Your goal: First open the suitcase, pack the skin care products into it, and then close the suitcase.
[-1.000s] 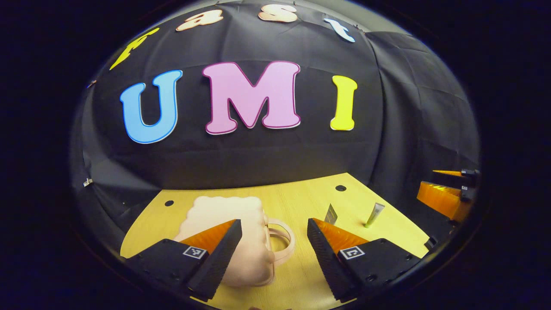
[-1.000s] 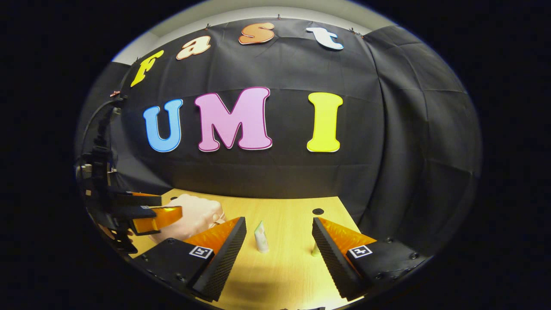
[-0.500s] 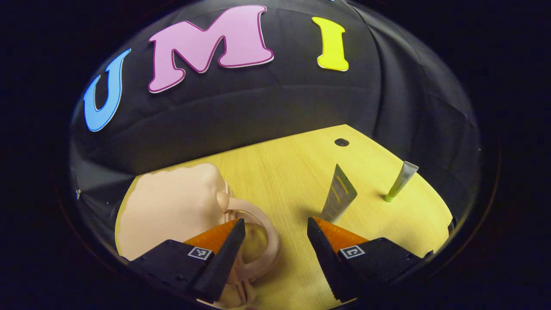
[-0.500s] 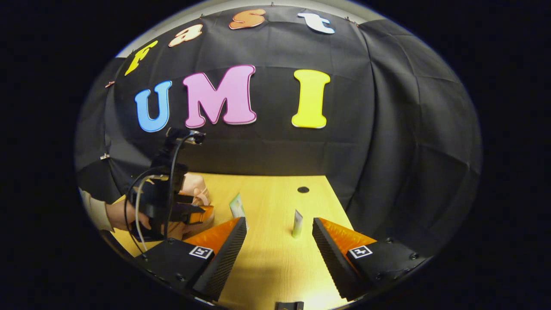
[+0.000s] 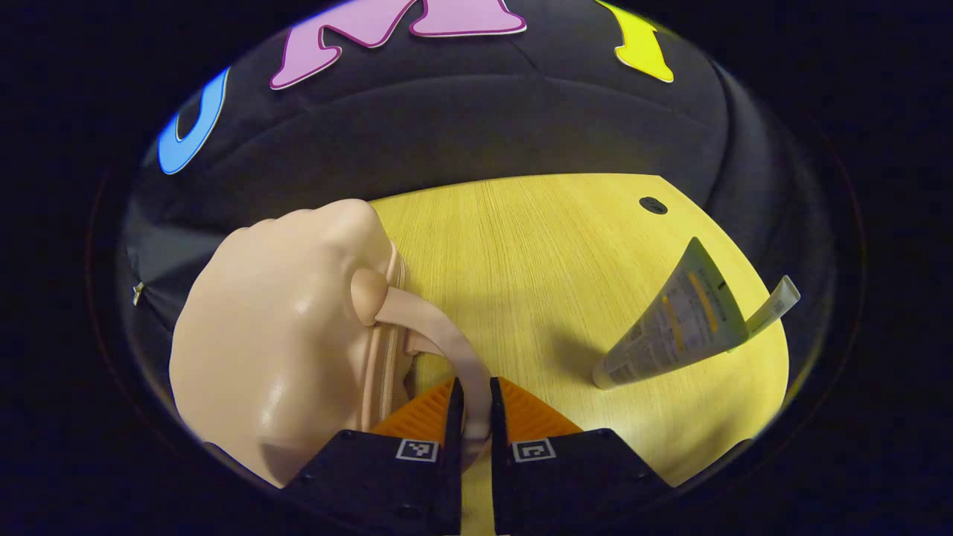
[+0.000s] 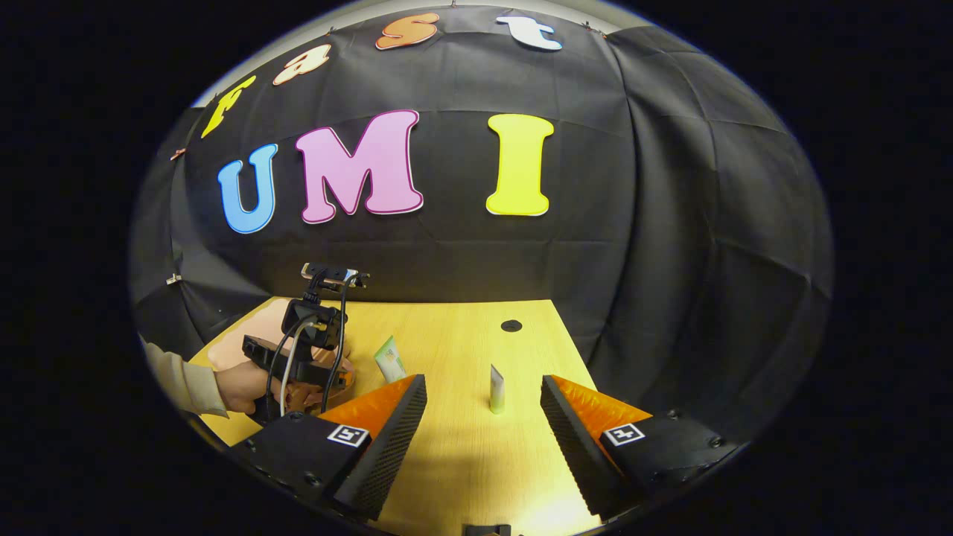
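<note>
Left gripper (image 5: 473, 420) newly clamped on handle (image 5: 447, 344)

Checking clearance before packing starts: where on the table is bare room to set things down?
Bare wood lies between the suitcase and the larger tube, back to the table hole. Crowded: the left gripper shut on the suitcase handle, and the right edge by the small tube.

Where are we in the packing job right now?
Nothing is finished yet. The suitcase is zipped closed. In hand: the left gripper is shut on the suitcase's handle, seemingly to start opening it. The right gripper hangs open over the table. Left: open the case, pack the large tube and small tube, both upright, then close it.
</note>
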Demonstrator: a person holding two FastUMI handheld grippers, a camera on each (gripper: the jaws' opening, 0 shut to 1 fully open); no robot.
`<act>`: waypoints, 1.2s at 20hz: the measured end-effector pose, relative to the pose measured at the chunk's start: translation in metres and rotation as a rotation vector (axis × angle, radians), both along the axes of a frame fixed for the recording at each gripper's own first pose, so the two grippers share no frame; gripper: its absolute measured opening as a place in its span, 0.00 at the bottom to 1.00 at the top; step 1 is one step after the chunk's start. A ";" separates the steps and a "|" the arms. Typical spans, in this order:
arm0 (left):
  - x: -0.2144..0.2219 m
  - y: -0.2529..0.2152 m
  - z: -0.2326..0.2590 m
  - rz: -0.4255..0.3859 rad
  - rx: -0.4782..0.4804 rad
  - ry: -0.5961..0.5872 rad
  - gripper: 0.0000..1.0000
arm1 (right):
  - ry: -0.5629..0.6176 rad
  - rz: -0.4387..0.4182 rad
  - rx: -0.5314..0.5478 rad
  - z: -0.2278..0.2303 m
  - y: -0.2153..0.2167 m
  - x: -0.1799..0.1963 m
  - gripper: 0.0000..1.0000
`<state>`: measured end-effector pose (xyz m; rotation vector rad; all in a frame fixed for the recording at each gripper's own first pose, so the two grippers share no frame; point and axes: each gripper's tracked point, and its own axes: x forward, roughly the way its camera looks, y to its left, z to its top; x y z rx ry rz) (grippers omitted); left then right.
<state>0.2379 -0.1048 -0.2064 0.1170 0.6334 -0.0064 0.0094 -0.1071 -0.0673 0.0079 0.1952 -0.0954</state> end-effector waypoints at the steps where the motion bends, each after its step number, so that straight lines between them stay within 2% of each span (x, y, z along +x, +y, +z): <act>1: 0.000 -0.002 0.009 -0.014 -0.010 -0.004 0.20 | -0.002 0.011 -0.005 0.002 0.005 0.002 0.98; 4: -0.006 0.000 0.048 -0.012 -0.059 -0.035 0.12 | -0.022 0.041 -0.013 0.012 0.021 0.007 0.98; 6: -0.015 0.005 0.088 -0.024 -0.178 -0.073 0.09 | -0.039 0.053 -0.024 0.020 0.031 0.009 0.98; 8: -0.022 0.026 0.137 -0.042 -0.224 -0.141 0.08 | -0.058 0.060 -0.026 0.029 0.043 0.010 0.98; 12: -0.051 0.118 0.228 -0.036 -0.260 -0.239 0.08 | -0.064 0.056 -0.021 0.035 0.069 0.013 0.98; 15: -0.066 0.228 0.262 0.018 -0.255 -0.292 0.08 | -0.058 0.058 -0.025 0.037 0.092 0.013 0.98; 18: -0.065 0.341 0.258 0.093 -0.238 -0.325 0.08 | -0.057 0.049 -0.054 0.040 0.111 0.014 0.98; 22: -0.047 0.489 0.199 0.253 -0.156 -0.292 0.08 | -0.027 -0.002 -0.057 0.033 0.126 0.018 0.98; 24: -0.030 0.527 0.157 0.283 -0.232 -0.253 0.08 | -0.008 -0.033 -0.080 0.025 0.127 0.021 0.96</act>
